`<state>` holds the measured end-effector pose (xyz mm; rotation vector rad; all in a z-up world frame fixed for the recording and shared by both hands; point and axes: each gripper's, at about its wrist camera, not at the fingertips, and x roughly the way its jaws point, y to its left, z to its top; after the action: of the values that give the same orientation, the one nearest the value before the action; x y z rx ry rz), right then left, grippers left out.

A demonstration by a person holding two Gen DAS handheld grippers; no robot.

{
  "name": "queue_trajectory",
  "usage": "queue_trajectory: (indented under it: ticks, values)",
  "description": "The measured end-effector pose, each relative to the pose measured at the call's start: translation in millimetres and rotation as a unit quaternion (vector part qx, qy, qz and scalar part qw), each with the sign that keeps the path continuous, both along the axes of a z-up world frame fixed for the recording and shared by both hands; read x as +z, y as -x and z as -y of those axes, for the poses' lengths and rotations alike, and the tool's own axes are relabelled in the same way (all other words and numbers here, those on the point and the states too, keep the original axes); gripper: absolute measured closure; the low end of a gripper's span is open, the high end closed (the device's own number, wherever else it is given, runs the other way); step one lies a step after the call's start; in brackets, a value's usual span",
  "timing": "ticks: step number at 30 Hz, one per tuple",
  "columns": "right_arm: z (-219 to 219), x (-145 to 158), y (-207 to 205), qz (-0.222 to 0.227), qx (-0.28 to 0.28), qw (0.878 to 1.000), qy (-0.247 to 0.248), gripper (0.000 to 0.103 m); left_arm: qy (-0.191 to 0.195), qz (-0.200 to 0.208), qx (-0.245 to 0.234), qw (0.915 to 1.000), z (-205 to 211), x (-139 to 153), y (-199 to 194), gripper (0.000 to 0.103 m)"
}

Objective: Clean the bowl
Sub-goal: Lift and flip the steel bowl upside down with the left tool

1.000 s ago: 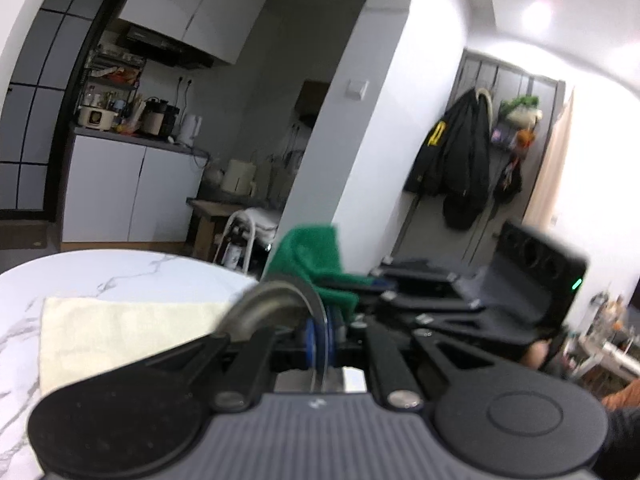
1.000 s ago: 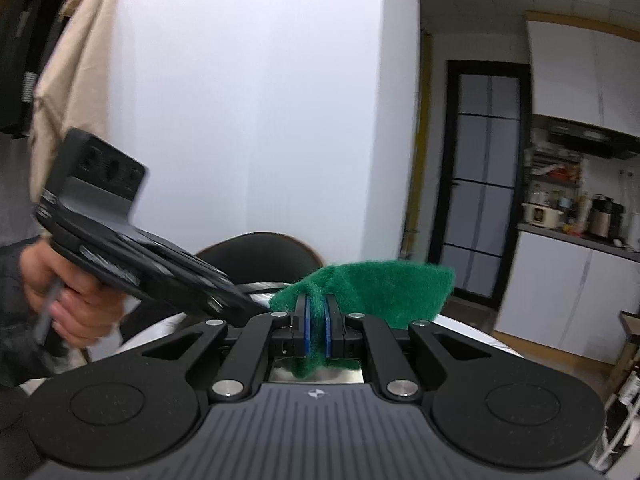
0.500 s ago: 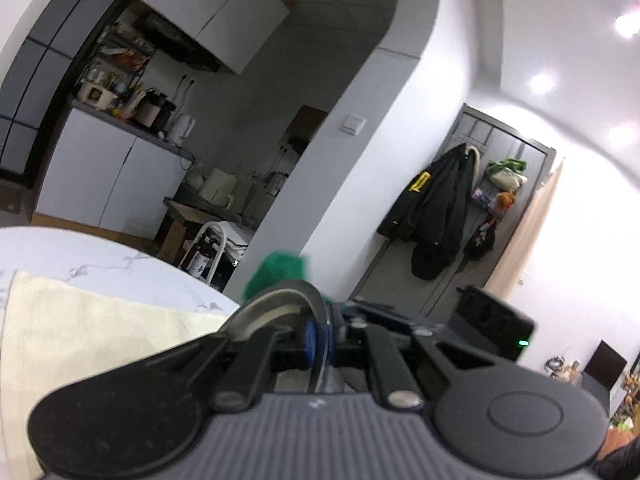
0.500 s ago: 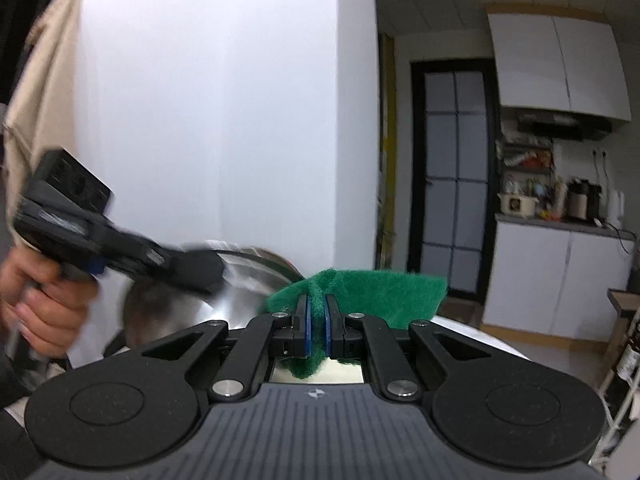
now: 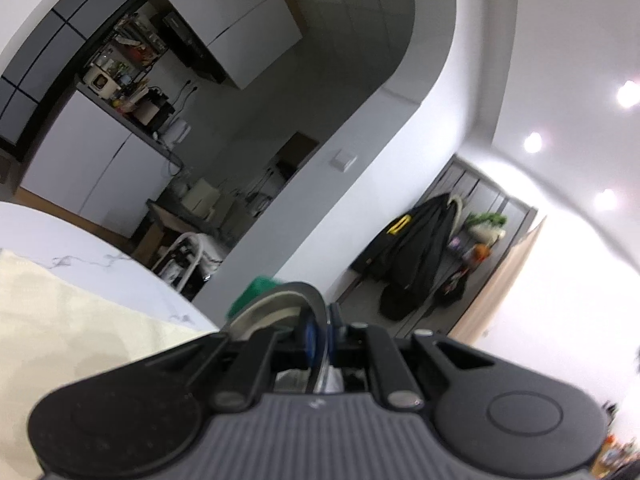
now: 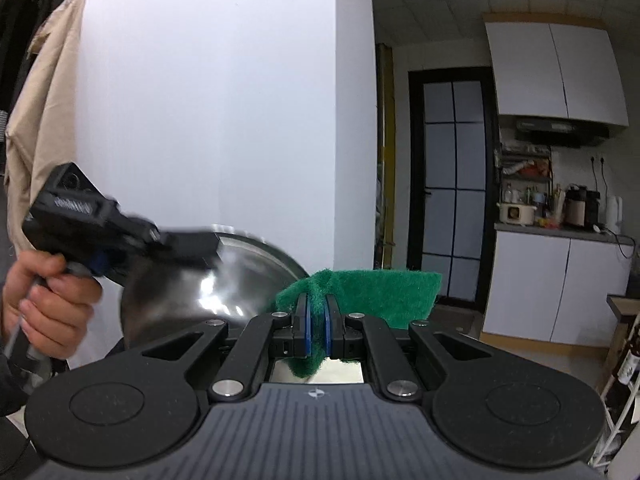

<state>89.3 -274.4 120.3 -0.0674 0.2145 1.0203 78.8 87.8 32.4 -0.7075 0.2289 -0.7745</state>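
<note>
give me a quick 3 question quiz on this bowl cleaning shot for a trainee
1. True or false: the right gripper is shut on the green scouring pad.
2. What does the left gripper clamp? A) the cream cloth B) the rim of the steel bowl C) nothing
3. Fill in: the cream cloth lies on the white marble ____.

Key
1. True: the pad is pinched between its blue fingertips.
2. B: the bowl's thin rim runs between the closed fingers.
3. table
</note>
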Motion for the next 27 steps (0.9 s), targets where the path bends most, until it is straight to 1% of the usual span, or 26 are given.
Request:
queue_trajectory:
  ticks: [3,7,9,11,13,16,20,22,23,24,27]
  values:
    - [-1,-3,-1,-0.004,-0.002,1.0,0.006,0.095,0.031,0.017,-0.01,0.9993,-2,0,2,0.096]
    - [-3,-4,1,-0.007,-0.001,1.0,0.012,0.095,0.062,0.03,-0.014,0.9975,0,-2,4,0.095]
    - [-4,-4,3,-0.01,0.009,1.0,0.013,0.095,0.08,0.032,-0.015,0.9961,-2,-4,4,0.096]
    - [-6,-4,3,-0.012,0.019,1.0,0.013,0.095,0.107,0.033,-0.018,0.9935,-2,-7,3,0.095]
    - [-11,-4,7,-0.01,0.028,0.999,0.022,0.095,0.119,0.034,-0.01,0.9923,-2,-8,3,0.095]
    - [-18,-5,10,-0.011,0.037,0.999,0.033,0.095,0.141,0.036,-0.013,0.9893,-1,-10,1,0.095]
    - [-24,-6,16,-0.01,0.055,0.997,0.045,0.095,0.161,0.038,-0.014,0.9862,0,-7,2,0.095]
    - [-30,-7,24,-0.006,0.082,0.995,0.052,0.095,0.172,0.036,-0.014,0.9844,2,-8,1,0.096]
    - [-31,-6,25,-0.005,0.085,0.995,0.053,0.095,0.174,0.034,-0.014,0.9841,3,-8,1,0.096]
    - [-34,-6,32,0.0,0.102,0.993,0.057,0.095,0.176,0.032,-0.014,0.9838,1,-9,0,0.096]
    - [-37,-2,44,0.008,0.132,0.99,0.054,0.095,0.166,0.023,-0.006,0.9858,5,-11,-1,0.096]
